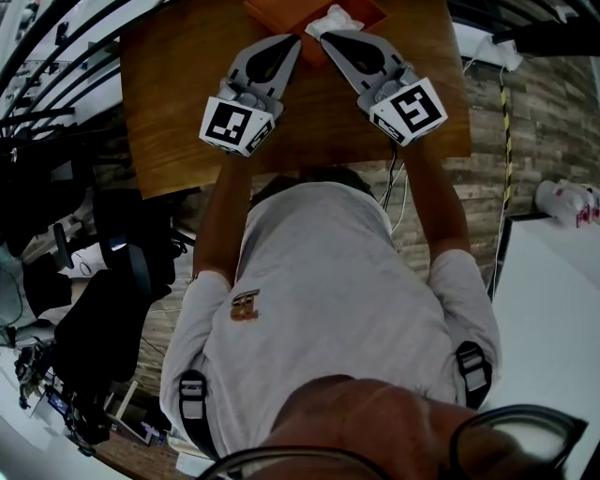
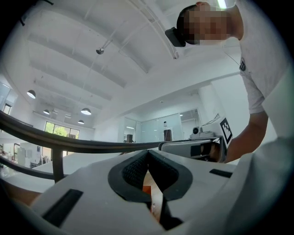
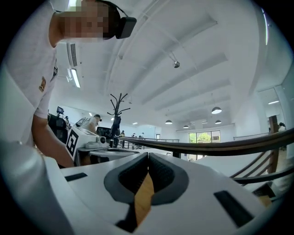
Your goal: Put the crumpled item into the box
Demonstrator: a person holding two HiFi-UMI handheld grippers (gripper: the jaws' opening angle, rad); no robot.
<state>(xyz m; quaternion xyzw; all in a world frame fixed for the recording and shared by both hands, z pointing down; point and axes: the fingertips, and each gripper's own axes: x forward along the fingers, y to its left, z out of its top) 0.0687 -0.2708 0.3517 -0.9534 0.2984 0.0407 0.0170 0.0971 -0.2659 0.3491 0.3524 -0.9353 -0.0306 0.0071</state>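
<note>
In the head view a white crumpled item (image 1: 336, 19) lies at the near edge of an orange box (image 1: 272, 13) at the far side of the wooden table (image 1: 169, 112). My right gripper (image 1: 326, 37) points at the crumpled item, its tip just short of it; its jaws meet, and its own view shows nothing between them (image 3: 148, 155). My left gripper (image 1: 294, 39) lies beside it, its tip at the box's near rim. Its jaws are also together in its own view (image 2: 148, 151). The marker cubes of both grippers face the head camera.
The table's near edge runs just past the marker cubes. A white sheet (image 1: 487, 45) lies at the table's far right corner. A black chair (image 1: 103, 319) stands to my left, a white surface (image 1: 553, 309) to my right, with packets (image 1: 567, 202) behind it.
</note>
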